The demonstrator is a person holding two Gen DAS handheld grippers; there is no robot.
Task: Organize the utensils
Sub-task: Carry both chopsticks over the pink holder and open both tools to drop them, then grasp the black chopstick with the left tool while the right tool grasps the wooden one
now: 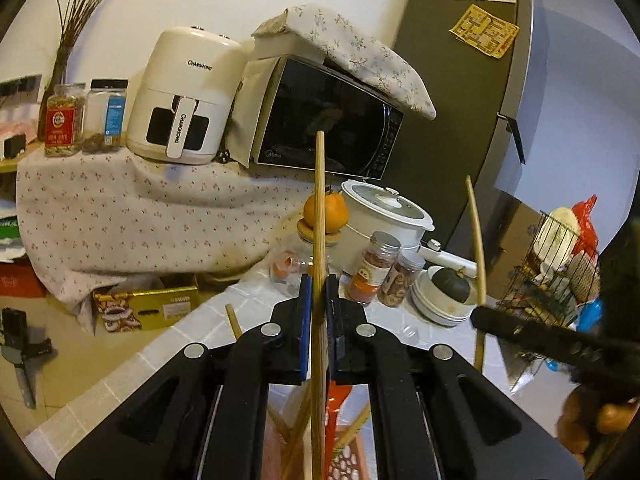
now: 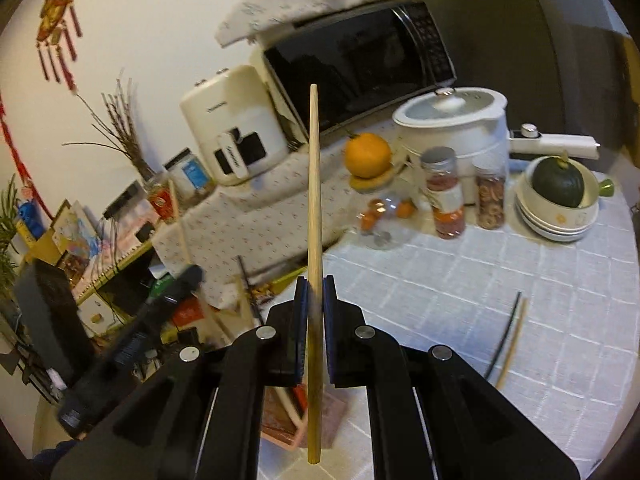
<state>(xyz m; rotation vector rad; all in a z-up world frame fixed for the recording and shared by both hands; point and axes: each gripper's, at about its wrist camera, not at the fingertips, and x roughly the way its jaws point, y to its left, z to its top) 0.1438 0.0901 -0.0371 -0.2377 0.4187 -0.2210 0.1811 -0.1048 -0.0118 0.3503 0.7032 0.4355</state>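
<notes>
**Two chopsticks held upright above the table**

Above the near edge of the table (image 2: 480, 300), both grippers hold one wooden chopstick each. The left gripper (image 1: 319, 292) has its fingers (image 1: 305, 320) clamped on a light wooden chopstick (image 1: 319, 208), which stands almost upright and passes down between the blue pads. Below this gripper a pink utensil holder (image 1: 344, 460) is visible, with several more chopsticks and a red utensil (image 1: 334, 404) standing in it.

The right gripper (image 2: 316, 292) has its fingers (image 2: 330, 320) closed on a second chopstick (image 2: 314, 184), also nearly vertical, with its lower end hanging free under the fingers. In the left wrist view this same chopstick appears at the right, as a curved stick in a black gripper.

On the table, toward the right edge, a loose wooden chopstick (image 2: 512, 344) lies just beside a thin dark stick (image 2: 505, 332).

Along the far edge of the table stand a white pot (image 2: 452, 120), two spice jars (image 2: 446, 196), a clear jar with an orange (image 2: 368, 156) on its lid, and stacked bowls (image 2: 556, 216) holding a dark green squash (image 2: 558, 180). Behind them, a microwave (image 1: 332, 116) and a white air fryer (image 1: 184, 96) sit on a surface covered with a flowered cloth.
</notes>
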